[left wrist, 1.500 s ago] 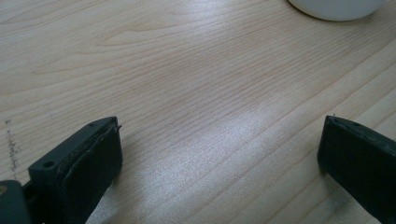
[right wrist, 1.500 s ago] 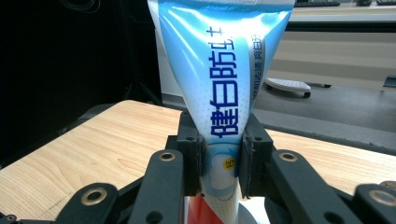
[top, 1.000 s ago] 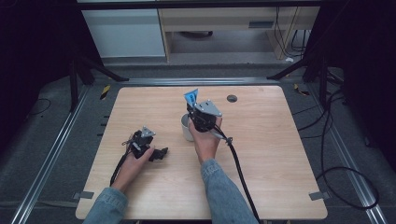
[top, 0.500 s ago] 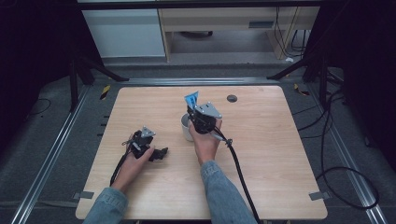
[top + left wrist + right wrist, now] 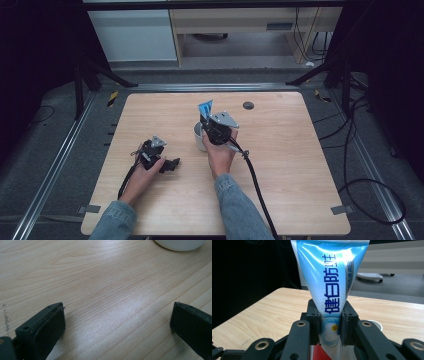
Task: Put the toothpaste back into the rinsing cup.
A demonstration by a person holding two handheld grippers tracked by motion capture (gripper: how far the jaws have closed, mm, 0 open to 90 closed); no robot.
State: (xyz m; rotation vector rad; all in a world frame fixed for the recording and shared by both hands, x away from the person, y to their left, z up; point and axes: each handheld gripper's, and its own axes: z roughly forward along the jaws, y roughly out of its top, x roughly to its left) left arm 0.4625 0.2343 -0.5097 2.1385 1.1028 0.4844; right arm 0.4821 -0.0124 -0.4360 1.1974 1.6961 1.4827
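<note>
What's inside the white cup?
Hard to tell. The right gripper holds a blue tube right above the white cup, and the hand covers most of the cup's inside.

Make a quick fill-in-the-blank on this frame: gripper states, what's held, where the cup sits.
1. The right gripper is shut on a blue and white ____.
2. The left gripper rests on the table with its jaws ____.
3. The white cup stands just beside the ____ gripper.
4. The small dark disc lies near the table's ____ edge.

Missing words: tube; open; right; far
</note>
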